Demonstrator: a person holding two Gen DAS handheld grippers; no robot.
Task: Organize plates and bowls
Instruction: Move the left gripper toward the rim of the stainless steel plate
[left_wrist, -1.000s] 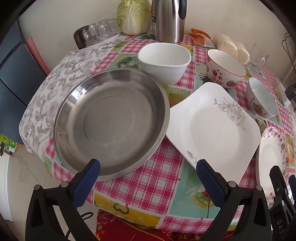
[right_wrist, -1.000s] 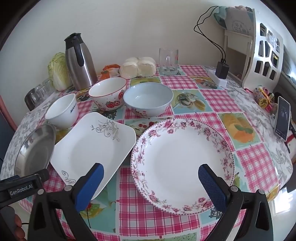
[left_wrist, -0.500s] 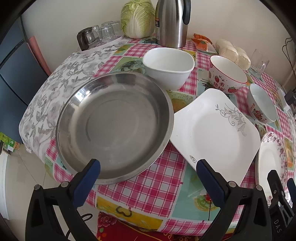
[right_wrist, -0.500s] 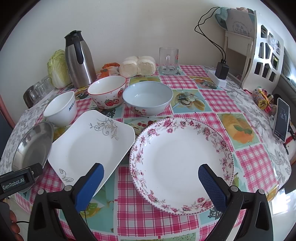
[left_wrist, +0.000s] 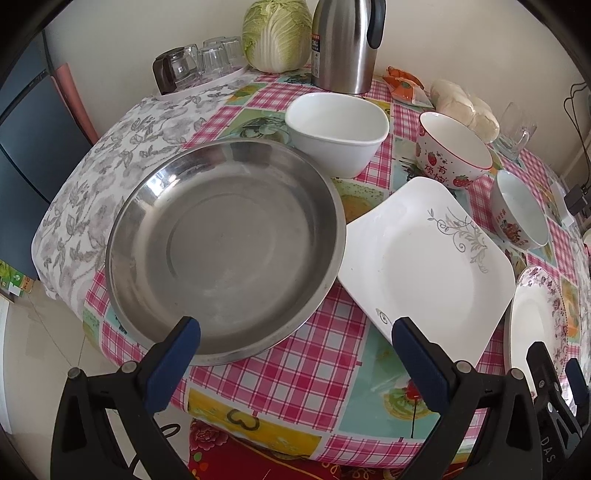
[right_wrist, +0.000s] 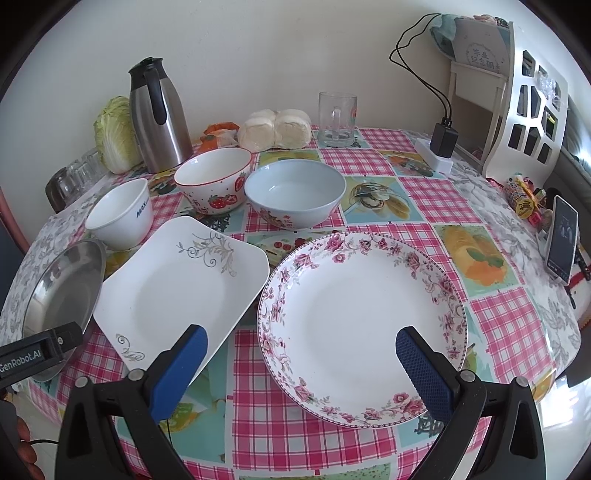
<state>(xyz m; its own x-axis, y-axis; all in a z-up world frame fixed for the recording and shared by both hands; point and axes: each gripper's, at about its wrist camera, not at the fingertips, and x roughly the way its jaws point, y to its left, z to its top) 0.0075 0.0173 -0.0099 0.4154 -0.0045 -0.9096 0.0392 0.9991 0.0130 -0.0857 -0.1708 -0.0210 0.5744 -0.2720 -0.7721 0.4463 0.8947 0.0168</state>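
A steel dish (left_wrist: 225, 247) (right_wrist: 62, 291) lies at the table's left front, next to a square white plate (left_wrist: 424, 258) (right_wrist: 181, 291) and a round flowered plate (right_wrist: 362, 325) (left_wrist: 539, 325). Behind them stand a white bowl (left_wrist: 336, 133) (right_wrist: 120, 212), a strawberry bowl (left_wrist: 450, 151) (right_wrist: 214, 181) and a pale blue bowl (right_wrist: 295, 195) (left_wrist: 521, 210). My left gripper (left_wrist: 295, 354) is open, hovering before the steel dish's near rim. Over the flowered plate's near edge, my right gripper (right_wrist: 301, 362) stands open and holds nothing.
A steel thermos (right_wrist: 159, 114), a cabbage (left_wrist: 277, 33), upturned glasses (left_wrist: 199, 62), buns (right_wrist: 275, 127) and a glass mug (right_wrist: 338, 118) line the back. A power adapter (right_wrist: 443, 142), a white rack (right_wrist: 517, 96) and a phone (right_wrist: 561, 240) sit at the right.
Both grippers have drifted slightly, so the dishes shift a little lower in view. Nothing was grasped or moved.
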